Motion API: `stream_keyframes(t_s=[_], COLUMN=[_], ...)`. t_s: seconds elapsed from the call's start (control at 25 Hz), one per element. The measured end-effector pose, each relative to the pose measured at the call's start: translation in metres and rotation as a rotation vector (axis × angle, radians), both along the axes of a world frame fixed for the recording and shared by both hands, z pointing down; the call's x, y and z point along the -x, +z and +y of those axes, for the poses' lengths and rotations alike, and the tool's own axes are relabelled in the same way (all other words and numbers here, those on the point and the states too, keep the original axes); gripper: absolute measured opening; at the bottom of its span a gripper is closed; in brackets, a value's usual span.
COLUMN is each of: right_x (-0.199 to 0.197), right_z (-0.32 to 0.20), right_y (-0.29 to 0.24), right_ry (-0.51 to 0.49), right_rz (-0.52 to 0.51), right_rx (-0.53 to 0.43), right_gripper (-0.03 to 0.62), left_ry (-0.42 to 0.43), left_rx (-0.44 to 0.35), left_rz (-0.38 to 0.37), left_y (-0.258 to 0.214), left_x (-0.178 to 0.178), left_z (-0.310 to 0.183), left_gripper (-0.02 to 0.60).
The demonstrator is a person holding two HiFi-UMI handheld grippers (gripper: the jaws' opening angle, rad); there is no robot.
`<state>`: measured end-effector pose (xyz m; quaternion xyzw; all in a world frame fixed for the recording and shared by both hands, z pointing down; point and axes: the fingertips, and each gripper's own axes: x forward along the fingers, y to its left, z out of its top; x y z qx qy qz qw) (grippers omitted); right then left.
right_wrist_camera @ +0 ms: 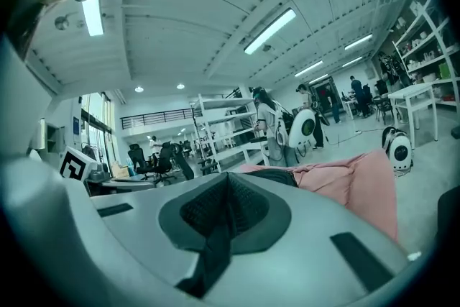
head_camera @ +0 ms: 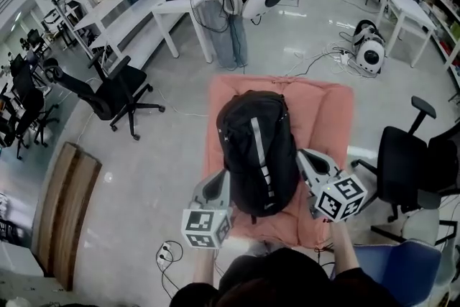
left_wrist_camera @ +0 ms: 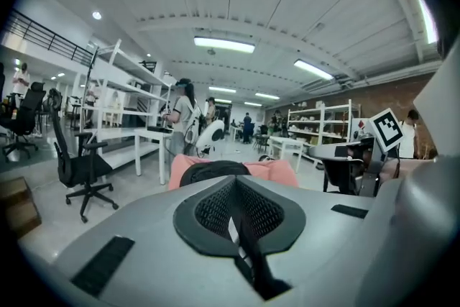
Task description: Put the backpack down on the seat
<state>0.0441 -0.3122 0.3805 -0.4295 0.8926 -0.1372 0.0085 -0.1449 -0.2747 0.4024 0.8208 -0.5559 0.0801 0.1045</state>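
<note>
Grippers, head view: left gripper [head_camera: 224, 182] and right gripper [head_camera: 305, 159] flank black backpack [head_camera: 256, 151] over pink seat [head_camera: 332, 118]
Left gripper view: jaws closed on black strap [left_wrist_camera: 250, 255]; backpack ahead
Right gripper view: jaws closed on black strap [right_wrist_camera: 210, 255]; seat ahead

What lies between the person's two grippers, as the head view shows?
The black fabric backpack lies between the left gripper and the right gripper, over the pink cushioned seat; the head view shows it.
</note>
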Motion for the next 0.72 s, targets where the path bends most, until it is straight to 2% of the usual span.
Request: stream_keyframes(t_s=[0.28,0.48,0.72], right_x=[-0.015,-0.025,-0.022], right_z=[0.021,0.026,0.024], right_y=[-0.025,-0.037,-0.048], right_ry=[0.047,0.092,0.087], right_rz=[-0.014,0.01,0.009], right_rx=[-0.089,-0.159,-0.209], right_gripper=[0.014,0.014,0.012], left_ry=[-0.057,-0.096,-0.109], left_rx=[-0.076,-0.114,-0.168], left_rz=[-0.021,0.016,-0.007], left_y=[-0.025,-0.04,-0.049], left_x=[0.015,0.025,0.031], left_z=[0.019,0.023,0.019], left_gripper=[0.014,0.014,0.014])
